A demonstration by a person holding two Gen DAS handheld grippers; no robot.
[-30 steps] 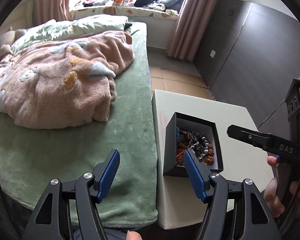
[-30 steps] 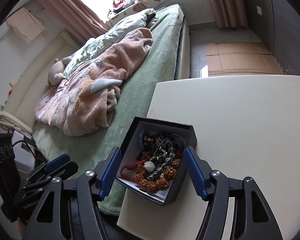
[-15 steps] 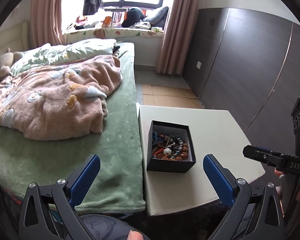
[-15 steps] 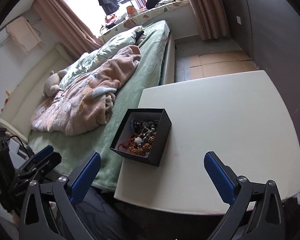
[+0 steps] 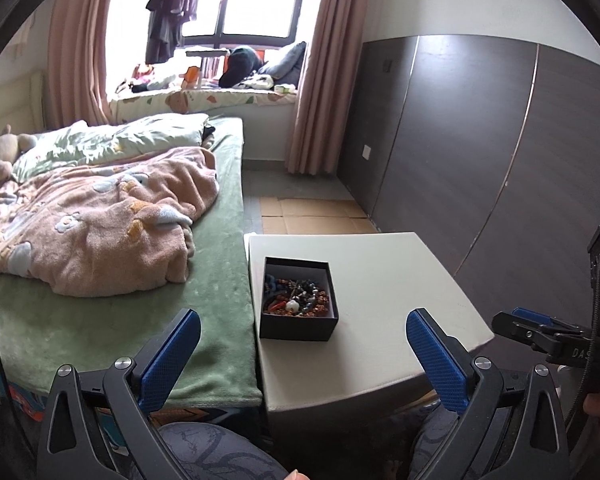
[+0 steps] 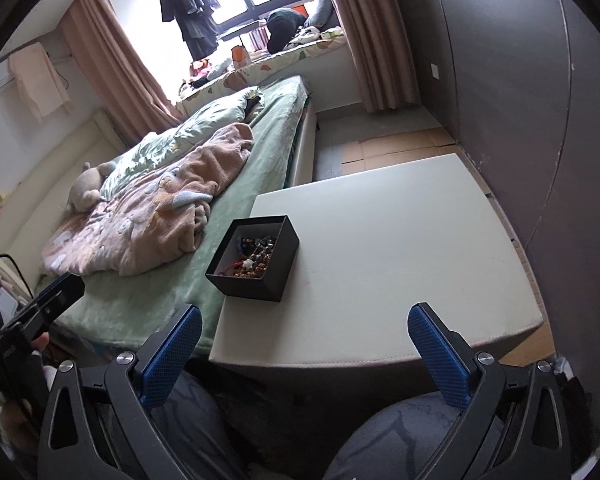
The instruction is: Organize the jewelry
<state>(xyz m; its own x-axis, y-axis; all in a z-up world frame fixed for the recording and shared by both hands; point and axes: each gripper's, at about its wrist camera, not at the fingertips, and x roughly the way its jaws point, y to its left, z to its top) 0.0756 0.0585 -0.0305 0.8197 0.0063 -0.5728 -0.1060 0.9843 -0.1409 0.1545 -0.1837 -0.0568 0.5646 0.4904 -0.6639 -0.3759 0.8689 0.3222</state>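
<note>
The only lettering that can be read is "DA", white on the black body of the right gripper (image 5: 540, 330). The letters after it are hidden.

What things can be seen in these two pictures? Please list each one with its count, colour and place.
jewelry box: 1, black, open, on the table's bed-side edge
jewelry: a tangled heap of beads, mixed colours, inside the box
table: 1, cream, beside the bed
bed: 1, green cover
blanket: 1, pink, crumpled on the bed
plush toy: 1, beige, at the bed's head
curtains: pink, at the window
left gripper: black, blue pads, open, empty
right gripper: black, blue pads, open, empty
</note>
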